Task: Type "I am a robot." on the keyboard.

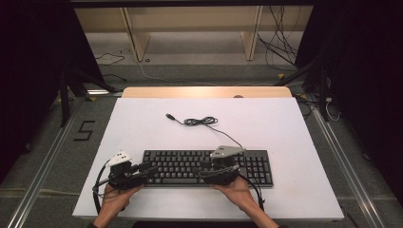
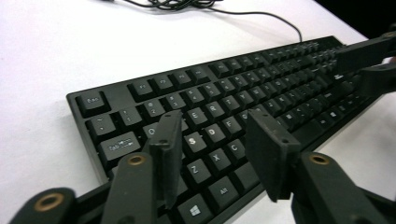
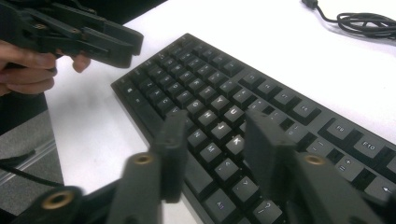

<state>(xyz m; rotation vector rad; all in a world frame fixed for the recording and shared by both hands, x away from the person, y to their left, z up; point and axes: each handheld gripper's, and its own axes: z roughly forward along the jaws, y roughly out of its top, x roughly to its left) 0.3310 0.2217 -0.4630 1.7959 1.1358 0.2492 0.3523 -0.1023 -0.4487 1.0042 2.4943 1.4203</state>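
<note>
A black keyboard point(image 1: 209, 167) lies near the front edge of the white table point(image 1: 285, 123). Its cable point(image 1: 202, 121) coils loosely behind it and ends in a free plug point(image 1: 169, 116). My left gripper point(image 1: 148, 168) hovers over the keyboard's left end, jaws apart above the letter keys point(image 2: 215, 123), with nothing between them. My right gripper point(image 1: 205, 172) reaches in over the middle keys, also open and empty point(image 3: 217, 122). In the left gripper view, the right gripper point(image 2: 369, 60) shows at the far end of the keyboard point(image 2: 243, 84). In the right gripper view, the left gripper point(image 3: 93, 37) is held by a hand at the upper left.
Bare white table surrounds the keyboard on all sides. A wooden strip point(image 1: 204, 91) runs along the table's far edge. Beyond it are wooden shelf legs point(image 1: 135, 38) and loose cables point(image 1: 280, 52) on the floor. Metal rails point(image 1: 43, 166) flank the table.
</note>
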